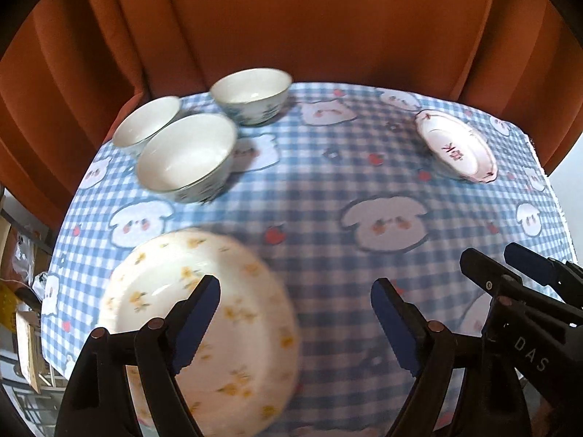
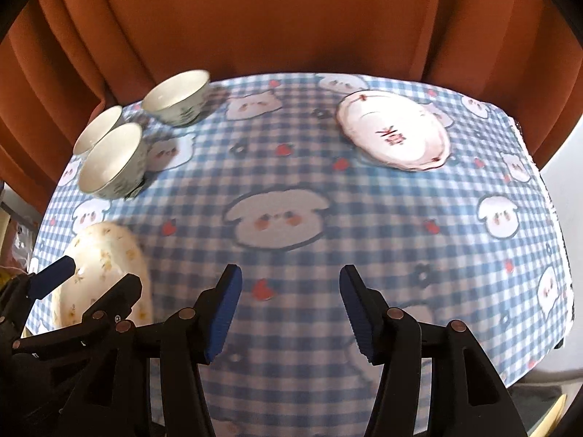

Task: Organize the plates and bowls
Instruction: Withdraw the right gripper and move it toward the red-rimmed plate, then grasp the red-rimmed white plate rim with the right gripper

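while nothing is stacked yet, looks like barely a start on the tidying. three bowls grouped at the far left of the counter (image 2: 364,218): far bowl (image 1: 251,94) standing apart by the curtain (image 1: 291,18), near bowl (image 1: 187,156) and left bowl (image 1: 145,120) close side by side (touching or just overlapping in view, cannot tell which). not nested, each upright on the checked cloth. yellow-flowered plate (image 1: 218,327) lying flat at the near left, partly under the left tongs (image 1: 295,320). pink-rimmed plate (image 2: 393,134) well apart at the far right, alone.

left tongs spread wide, nothing between the pads, hanging above the flowered plate's right edge without touching it as far as can be seen. right tongs (image 2: 289,313) about half spread, also holding nothing, over bare cloth near the middle.

still to do, judging by the layout: bowls nested into one pile, the two plates brought together and stacked. probably all of the work remains.
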`<state>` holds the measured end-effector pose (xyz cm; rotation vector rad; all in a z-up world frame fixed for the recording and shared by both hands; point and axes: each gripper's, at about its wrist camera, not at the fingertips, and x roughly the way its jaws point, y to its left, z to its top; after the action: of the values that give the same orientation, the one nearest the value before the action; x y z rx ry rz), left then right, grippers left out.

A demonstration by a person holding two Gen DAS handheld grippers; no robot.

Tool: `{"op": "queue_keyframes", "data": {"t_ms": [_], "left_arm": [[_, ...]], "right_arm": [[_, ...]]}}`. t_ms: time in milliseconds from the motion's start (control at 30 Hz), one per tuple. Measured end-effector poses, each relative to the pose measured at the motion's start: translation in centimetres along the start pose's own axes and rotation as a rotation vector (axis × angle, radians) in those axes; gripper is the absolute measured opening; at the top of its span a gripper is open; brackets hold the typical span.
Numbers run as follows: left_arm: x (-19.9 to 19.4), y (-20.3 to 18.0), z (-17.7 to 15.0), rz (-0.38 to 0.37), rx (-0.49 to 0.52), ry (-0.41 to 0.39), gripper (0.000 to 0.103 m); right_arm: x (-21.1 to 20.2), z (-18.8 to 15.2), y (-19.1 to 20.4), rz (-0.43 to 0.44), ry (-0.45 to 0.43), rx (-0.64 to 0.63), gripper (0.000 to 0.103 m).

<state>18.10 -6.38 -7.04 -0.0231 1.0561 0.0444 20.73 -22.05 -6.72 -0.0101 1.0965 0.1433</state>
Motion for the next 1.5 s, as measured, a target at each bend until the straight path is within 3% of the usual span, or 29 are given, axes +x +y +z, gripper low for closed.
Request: {"op": "queue_keyframes", "data": {"t_ms": [800, 1067, 1167, 1367, 1500], "left_arm": [[5.7, -16.5, 9.1, 0.064, -0.012, -0.068, 0.085], [9.7, -18.8, 12.9, 0.105, -0.040, -0.061, 0.085], [11.4, -19.1, 14.2, 0.086, -0.060, -0.044, 0.085], [15.1, -19.8, 15.3, 0.094, -0.084, -0.014, 0.084], [17.6, -20.0, 15.3, 0.085, -0.077, 0.034, 0.075]], "right_arm": [[5.0, 8.7, -17.9, 0.036, -0.030, 0.021, 0.061], [9.4, 12.4, -20.6, 0.069, -0.017, 0.032, 0.061], [10.7, 13.6, -21.5, 0.091, -0.032, 0.043, 0.061], [13.8, 15.7, -22.6, 0.065, -0.028, 0.044, 0.061], [15.9, 16.4, -22.9, 0.083, -0.017, 0.050, 0.061]]}}
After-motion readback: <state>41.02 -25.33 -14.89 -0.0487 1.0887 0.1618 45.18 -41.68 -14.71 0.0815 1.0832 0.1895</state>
